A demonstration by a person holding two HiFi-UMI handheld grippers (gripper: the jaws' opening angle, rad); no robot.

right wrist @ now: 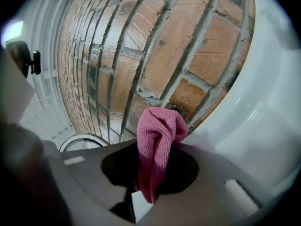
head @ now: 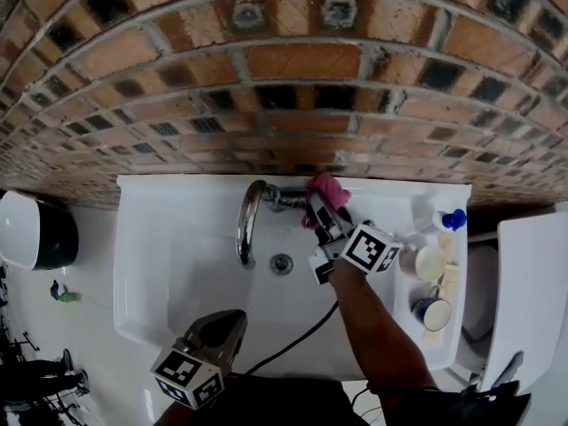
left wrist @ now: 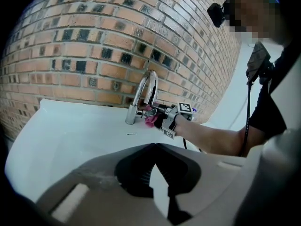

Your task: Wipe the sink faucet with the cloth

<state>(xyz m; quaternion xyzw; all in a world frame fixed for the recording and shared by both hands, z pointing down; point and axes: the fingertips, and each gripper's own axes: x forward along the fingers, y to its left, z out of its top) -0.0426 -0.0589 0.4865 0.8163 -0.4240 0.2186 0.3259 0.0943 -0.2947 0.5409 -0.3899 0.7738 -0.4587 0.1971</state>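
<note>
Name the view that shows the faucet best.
Left gripper view: the faucet stands in side profile, base to arch. The head view sees it from above, foreshortened. The right gripper view shows no faucet, just the cloth.

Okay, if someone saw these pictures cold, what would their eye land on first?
The pink cloth stands out most, pinched in the right gripper at the base of the chrome faucet, close against the wall. Next comes the red-brown brick wall that fills the top of the head view, above the white sink. The left gripper hangs idle at the sink's near edge, jaws together on nothing.
</note>
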